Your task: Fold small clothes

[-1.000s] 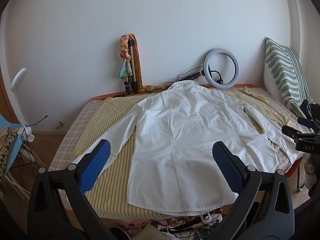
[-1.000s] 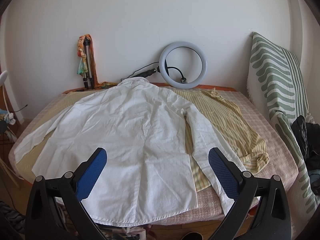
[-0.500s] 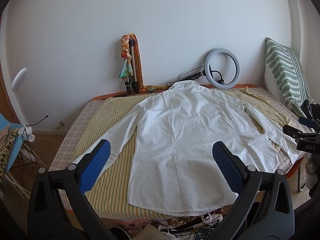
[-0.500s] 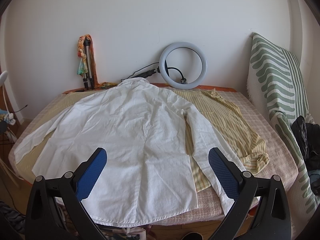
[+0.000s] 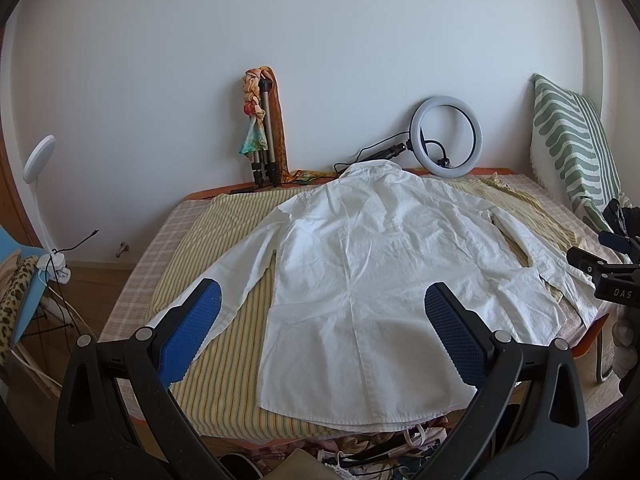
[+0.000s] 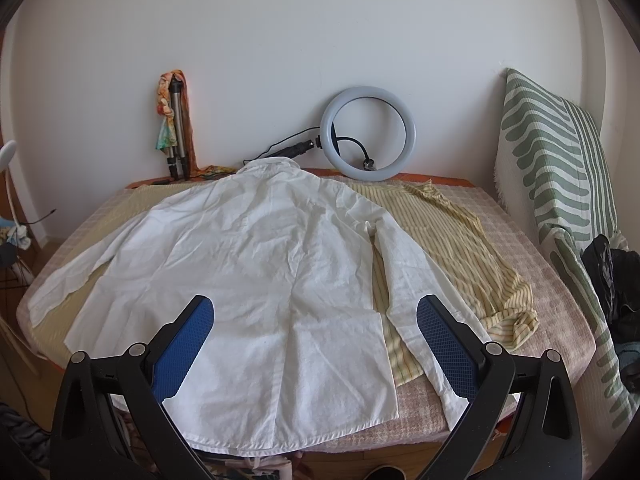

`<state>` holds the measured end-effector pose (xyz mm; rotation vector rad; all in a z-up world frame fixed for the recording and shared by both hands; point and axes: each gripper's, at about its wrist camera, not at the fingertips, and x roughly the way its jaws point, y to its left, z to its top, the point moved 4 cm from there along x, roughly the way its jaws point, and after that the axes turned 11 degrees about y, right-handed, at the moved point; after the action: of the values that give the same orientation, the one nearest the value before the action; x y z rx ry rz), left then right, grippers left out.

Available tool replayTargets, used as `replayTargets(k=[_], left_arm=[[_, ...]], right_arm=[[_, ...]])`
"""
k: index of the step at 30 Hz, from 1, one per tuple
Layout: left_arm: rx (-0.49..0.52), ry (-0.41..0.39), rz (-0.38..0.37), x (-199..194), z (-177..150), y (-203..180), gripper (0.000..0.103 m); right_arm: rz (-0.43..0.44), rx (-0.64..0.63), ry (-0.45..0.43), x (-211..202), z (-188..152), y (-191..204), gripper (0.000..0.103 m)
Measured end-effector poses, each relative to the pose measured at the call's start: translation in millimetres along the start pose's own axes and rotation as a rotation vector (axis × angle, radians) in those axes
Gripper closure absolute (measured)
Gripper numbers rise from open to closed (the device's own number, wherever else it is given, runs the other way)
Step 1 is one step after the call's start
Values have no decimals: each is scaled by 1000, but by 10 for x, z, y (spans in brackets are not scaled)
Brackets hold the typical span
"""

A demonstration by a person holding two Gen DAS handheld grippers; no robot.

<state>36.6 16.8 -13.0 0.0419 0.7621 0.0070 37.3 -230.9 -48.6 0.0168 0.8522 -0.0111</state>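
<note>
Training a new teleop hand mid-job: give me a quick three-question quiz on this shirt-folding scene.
1. True or false: the white shirt lies spread flat, collar toward the wall.
2. What lies directly under it? A) yellow striped shirt B) green patterned cushion C) ring light
3. Fill in: the left gripper and right gripper are both ____, holding nothing.

Key: 1 true; 2 A; 3 open.

Home bedroom, bed (image 6: 540, 280) against white wall, striped pillow (image 6: 560, 168), ring light (image 6: 332, 120)
</note>
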Motion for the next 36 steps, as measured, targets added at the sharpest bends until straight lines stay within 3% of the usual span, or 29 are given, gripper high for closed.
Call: replayTargets(k=[21, 27, 30, 35, 36], left_arm=[[6, 40, 115, 330, -78, 465, 0], [-26, 65, 88, 510, -128, 761, 0], [-32, 79, 110, 609, -128, 965, 0], [-86, 127, 99, 803, -88, 1477, 6], [-94, 137, 104, 860, -68, 1608, 11]], right_arm=[[-5, -29, -24, -8, 198, 373, 2], [6, -51, -38, 5, 288, 586, 2], [13, -62, -35, 21, 304, 662, 2], [38, -73, -30, 17, 302, 785, 2], [46, -78, -29, 15, 300, 806, 2]])
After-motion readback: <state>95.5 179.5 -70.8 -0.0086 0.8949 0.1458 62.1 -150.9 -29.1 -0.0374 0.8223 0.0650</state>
